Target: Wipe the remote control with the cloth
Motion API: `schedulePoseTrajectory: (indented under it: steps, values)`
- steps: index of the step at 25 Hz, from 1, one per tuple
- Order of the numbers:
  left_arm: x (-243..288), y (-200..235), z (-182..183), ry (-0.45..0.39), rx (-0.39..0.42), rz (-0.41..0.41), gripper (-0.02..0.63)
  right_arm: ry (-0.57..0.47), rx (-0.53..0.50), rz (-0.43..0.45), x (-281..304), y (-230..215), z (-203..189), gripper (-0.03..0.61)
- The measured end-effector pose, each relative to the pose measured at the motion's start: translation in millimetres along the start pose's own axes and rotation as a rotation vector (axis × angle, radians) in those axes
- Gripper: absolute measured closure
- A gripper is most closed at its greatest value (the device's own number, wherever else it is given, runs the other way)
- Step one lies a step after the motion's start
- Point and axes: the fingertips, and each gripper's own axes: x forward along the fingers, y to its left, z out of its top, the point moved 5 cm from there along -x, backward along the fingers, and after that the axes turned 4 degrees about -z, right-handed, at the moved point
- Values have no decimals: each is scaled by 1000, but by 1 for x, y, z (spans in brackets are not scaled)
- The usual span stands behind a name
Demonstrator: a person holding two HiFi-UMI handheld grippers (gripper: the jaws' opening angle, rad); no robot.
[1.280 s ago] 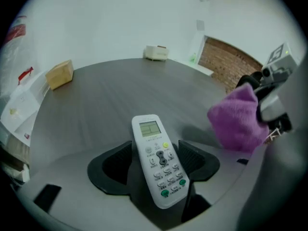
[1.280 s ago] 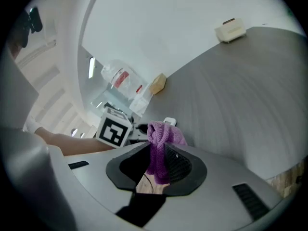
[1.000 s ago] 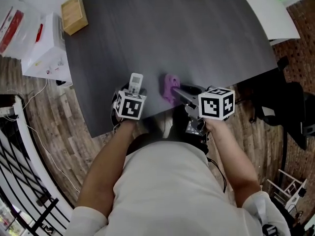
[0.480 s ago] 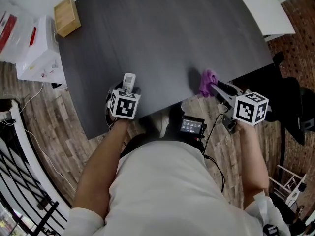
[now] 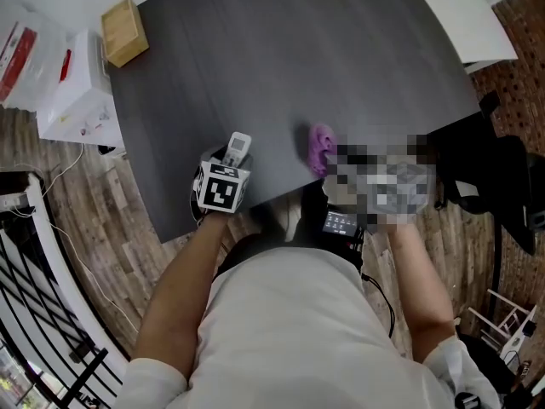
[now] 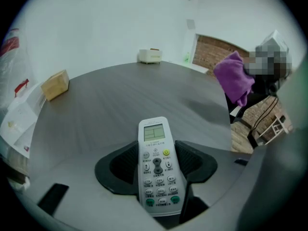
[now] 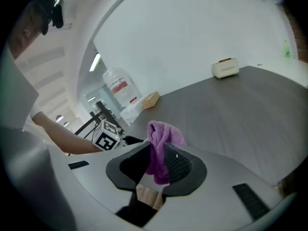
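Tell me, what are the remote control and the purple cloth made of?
The remote control looks like hard white plastic, smooth and slightly shiny. Its buttons may be rubber, but that is hard to tell. The purple cloth looks like soft knitted or microfibre fabric: it droops in folds and shows a fuzzy weave.

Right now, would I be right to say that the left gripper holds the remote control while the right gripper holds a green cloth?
Not quite: the cloth is purple, not green, as the right gripper view shows. The rest stands: the right gripper holds it, and the left gripper holds the remote control, its fingers having just been closing on it.
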Motion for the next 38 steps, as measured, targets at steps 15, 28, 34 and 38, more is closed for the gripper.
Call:
schedulePoseTrajectory:
  steps: [15,28,34,38]
  values:
    - [-71,-10,42,-783,-1127,-1254,371,-116,-465,75,64,86,83,483]
    - [-79,-7,54,-825,-1108,-1322,373,-42,-543,268,70,118,60,489]
    - [-79,-5,55,-847,-1116,-1322,373,-37,-517,294,62,120,56,491]
    - [-75,6,54,-892,-1166,-1263,373,-13,-534,322,57,129,44,492]
